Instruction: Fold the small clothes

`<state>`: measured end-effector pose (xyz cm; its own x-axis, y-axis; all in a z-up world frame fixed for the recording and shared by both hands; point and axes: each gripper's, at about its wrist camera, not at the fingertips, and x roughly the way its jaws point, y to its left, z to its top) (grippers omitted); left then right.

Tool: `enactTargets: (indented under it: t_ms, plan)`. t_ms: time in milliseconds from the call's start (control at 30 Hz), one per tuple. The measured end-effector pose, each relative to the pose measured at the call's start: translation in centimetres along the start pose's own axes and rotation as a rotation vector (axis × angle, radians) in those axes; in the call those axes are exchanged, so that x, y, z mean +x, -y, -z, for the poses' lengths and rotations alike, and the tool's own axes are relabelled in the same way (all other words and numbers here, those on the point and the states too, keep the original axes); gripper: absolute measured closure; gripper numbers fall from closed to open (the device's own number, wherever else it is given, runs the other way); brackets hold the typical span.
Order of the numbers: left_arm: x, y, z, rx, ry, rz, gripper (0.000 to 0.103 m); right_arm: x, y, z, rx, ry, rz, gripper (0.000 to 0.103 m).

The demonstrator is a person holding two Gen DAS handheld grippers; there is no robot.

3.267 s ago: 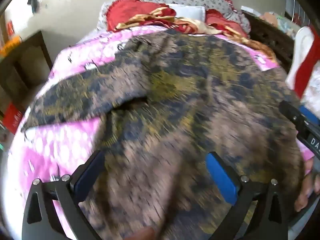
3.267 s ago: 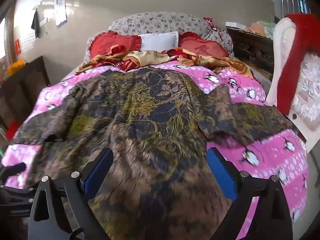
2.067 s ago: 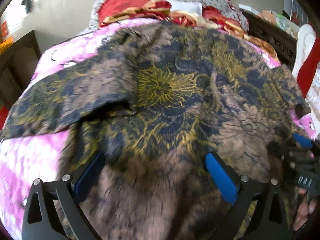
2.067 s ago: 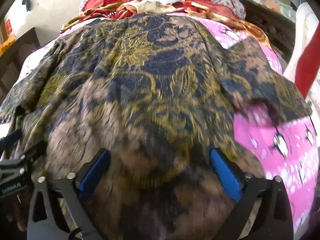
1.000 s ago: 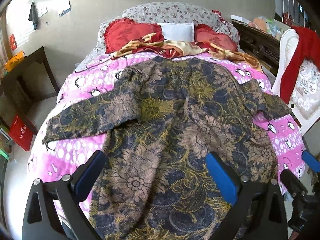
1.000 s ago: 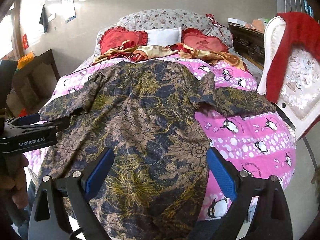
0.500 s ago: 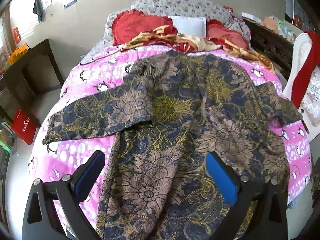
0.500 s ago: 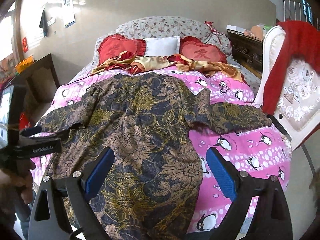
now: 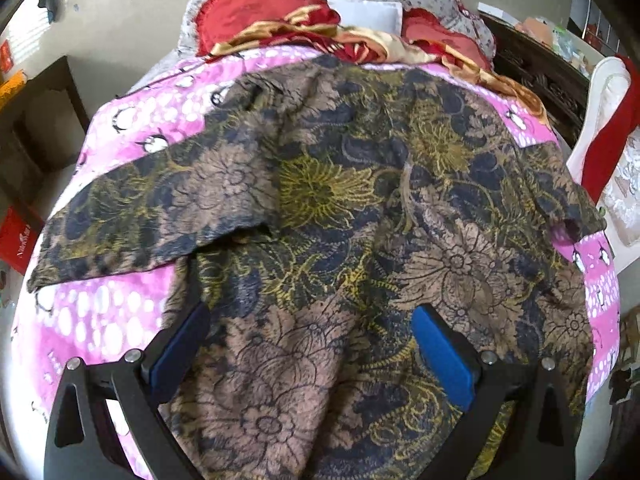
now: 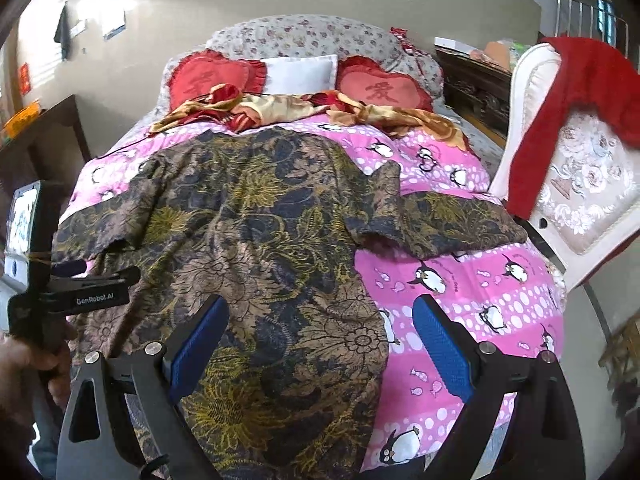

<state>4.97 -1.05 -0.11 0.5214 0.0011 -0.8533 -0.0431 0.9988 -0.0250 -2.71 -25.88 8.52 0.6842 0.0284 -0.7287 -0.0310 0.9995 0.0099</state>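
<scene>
Nearest, the left claw (image 9: 312, 348) hangs released over the lower hem, its blue pads spread wide; the right claw (image 10: 320, 344) likewise gapes, grasping nothing. Beneath them the dark floral-print short-sleeved shirt (image 10: 256, 248) lies flat on the pink penguin-patterned blanket (image 10: 472, 288) covering the bed, sleeves stretched left and right. Farther off lie a crumpled red-and-gold cloth (image 10: 304, 110) and red heart-shaped cushions (image 10: 384, 88). A white chair (image 10: 576, 184) draped in red stands right.
</scene>
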Motion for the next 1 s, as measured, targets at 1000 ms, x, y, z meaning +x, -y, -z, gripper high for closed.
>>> enactTargets:
  t_ms: [1000]
  plan:
    - [-0.1,1.8,2.3,-0.040,-0.006,0.027,0.001,-1.1,-0.6,-1.2,-0.005,0.092,-0.018,0.018]
